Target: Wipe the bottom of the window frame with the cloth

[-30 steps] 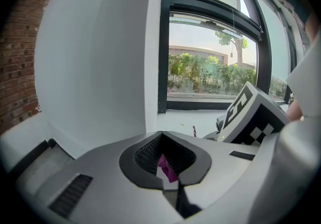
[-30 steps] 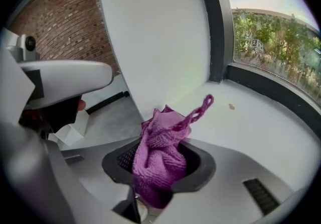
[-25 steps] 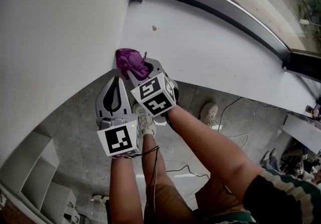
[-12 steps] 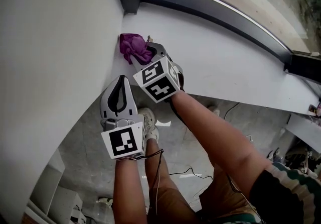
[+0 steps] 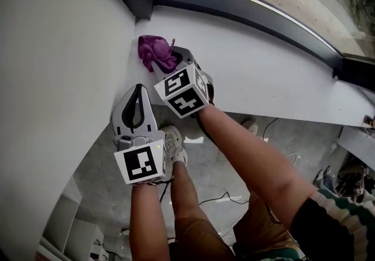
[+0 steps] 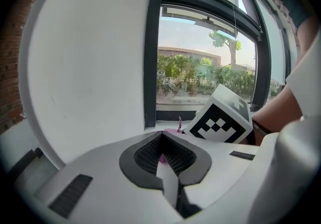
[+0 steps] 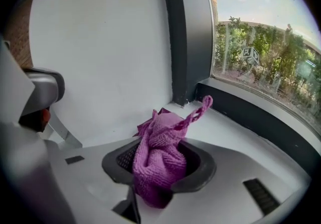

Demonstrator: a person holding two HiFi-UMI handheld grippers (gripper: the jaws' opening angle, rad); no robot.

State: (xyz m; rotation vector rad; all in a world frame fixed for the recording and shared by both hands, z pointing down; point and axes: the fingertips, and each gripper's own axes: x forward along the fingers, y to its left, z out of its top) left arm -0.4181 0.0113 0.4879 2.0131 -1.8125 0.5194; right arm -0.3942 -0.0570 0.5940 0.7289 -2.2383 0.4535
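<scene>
While right tool (image 5: 171,59) clamps cloth (image 5: 152,50) at sill (image 5: 263,61) corner (wall (image 5: 58,49) beside), left tool (image 5: 138,91) closed, bare sill rightward.

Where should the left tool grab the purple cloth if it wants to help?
Probably the bunched lump of cloth poking past the right tool, coming down from above. The wall sits close on its left and the right tool clamps the near end, so the top looks like the open side.
</scene>
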